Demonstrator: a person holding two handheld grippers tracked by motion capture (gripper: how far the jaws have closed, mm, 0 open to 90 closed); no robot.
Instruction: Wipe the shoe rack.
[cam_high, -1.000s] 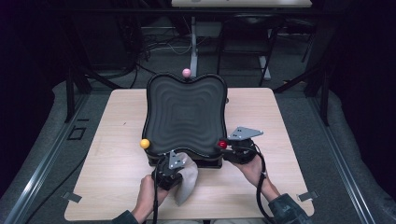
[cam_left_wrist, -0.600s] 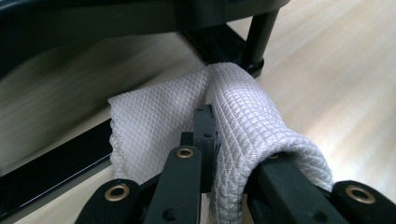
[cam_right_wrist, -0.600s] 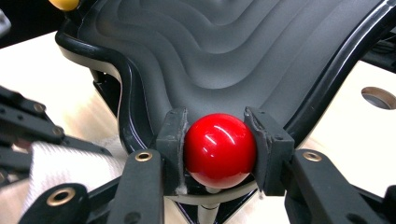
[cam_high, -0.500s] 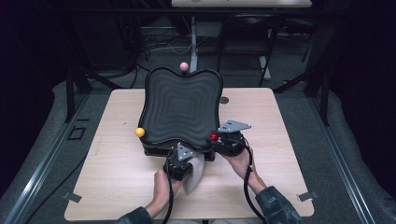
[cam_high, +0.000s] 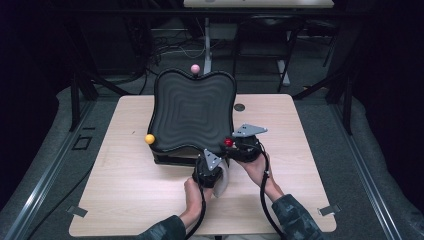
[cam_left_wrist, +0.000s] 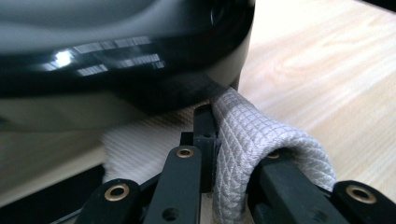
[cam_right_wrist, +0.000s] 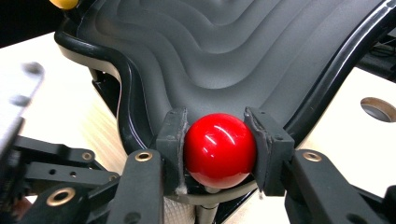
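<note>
A black tray (cam_high: 192, 112) with a rippled surface stands on a base in the middle of the wooden table (cam_high: 125, 190). It has ball knobs at its corners: a pink ball (cam_high: 195, 68) at the far edge, a yellow ball (cam_high: 149, 139) at the near left and a red ball (cam_high: 228, 142) at the near right. My right gripper (cam_high: 235, 144) is shut on the red ball (cam_right_wrist: 219, 149), one pad on each side. My left gripper (cam_high: 210, 162) is shut on a folded grey-white cloth (cam_left_wrist: 252, 140), which sits right under the tray's near rim (cam_left_wrist: 116, 56). The cloth (cam_high: 222, 182) hangs beside my left hand.
A round hole (cam_high: 239, 107) lies in the tabletop right of the tray, also visible as hole (cam_right_wrist: 378, 108). Beyond the table's far edge are dark stands, legs and cables. Bare wood lies left, right and in front of the tray.
My left gripper has carried the cloth to the right and in under the tray's near edge. My right gripper and the red ball have shifted left, and the tray's corner balls have moved with them.
</note>
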